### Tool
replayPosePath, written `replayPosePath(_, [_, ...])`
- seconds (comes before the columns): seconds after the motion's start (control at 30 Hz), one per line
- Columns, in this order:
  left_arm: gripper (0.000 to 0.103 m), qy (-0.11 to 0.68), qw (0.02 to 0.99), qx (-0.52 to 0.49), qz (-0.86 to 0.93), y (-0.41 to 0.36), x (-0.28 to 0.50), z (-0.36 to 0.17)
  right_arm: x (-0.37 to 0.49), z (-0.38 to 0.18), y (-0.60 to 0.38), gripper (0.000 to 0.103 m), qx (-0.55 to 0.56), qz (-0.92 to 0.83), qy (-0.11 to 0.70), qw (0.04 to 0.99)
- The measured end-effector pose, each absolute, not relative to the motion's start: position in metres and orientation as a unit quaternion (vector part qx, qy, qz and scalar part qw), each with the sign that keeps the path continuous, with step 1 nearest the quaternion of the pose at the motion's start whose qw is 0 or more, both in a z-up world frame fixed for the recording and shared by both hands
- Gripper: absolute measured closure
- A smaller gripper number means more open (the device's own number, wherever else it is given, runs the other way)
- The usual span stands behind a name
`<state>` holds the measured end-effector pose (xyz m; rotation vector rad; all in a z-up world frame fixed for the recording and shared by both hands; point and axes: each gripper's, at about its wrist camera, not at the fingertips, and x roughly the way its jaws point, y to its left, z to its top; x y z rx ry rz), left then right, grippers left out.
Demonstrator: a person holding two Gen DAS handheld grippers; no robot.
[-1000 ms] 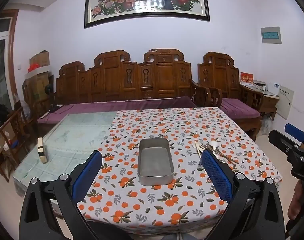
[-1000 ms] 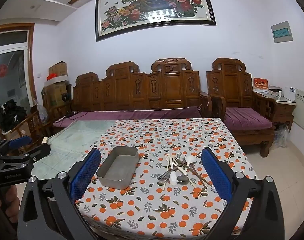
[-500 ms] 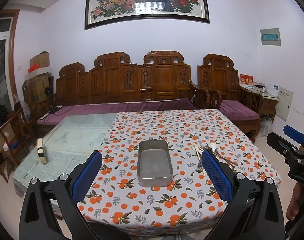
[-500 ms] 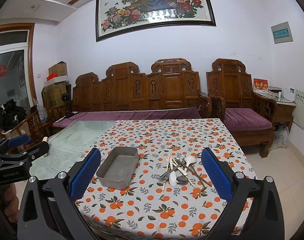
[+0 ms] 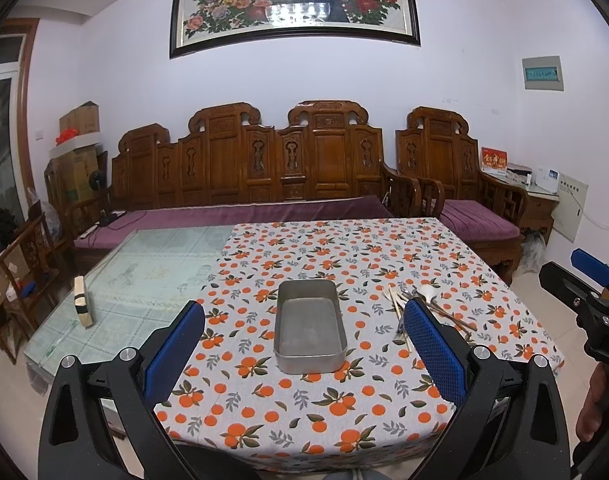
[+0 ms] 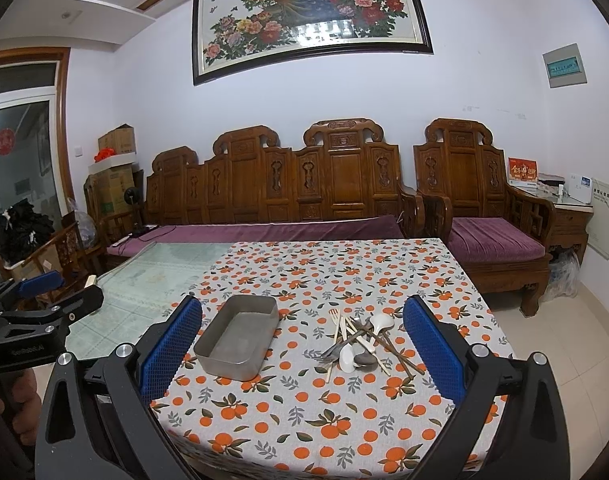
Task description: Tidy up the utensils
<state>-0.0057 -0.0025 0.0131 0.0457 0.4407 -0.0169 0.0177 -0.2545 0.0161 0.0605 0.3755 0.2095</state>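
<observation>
Here, both blue-padded grippers, left gripper (image 5: 304, 344) and right gripper (image 6: 302, 344), hang spread wide, grasping nothing; rectangular grey metal tray (image 6: 237, 337) and heaped mixed utensils (image 6: 356, 344) lie ahead on orange-patterned tablecloth (image 6: 344, 408)

Showing on the left gripper (image 5: 304, 344) two black, angular plastic arms with triangular cut-outs — round silver screw heads sitting at the joints, two to a side. Wearing blue pads (image 5: 434, 346) with a fine diamond-mesh texture on the inner faces of the fingers. Repeating the same build on the right gripper (image 6: 302, 344): matte black frame, silver screws, blue textured pads (image 6: 432, 348). Carrying faint pale lettering on the black body of each tool where seen from the other's camera — too small to read fully. Showing bare skin on the left hand (image 6: 8, 404) and right hand (image 5: 596, 404).
</observation>
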Motion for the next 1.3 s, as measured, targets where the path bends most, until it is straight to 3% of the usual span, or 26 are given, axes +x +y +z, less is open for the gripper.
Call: replayPosePath(1.3, [0.007,0.217,0.976,0.022,-0.009,-0.003,-0.006,0.012,0.012,0.027,-0.250,0.002,0.030,0.104,0.183,0.977])
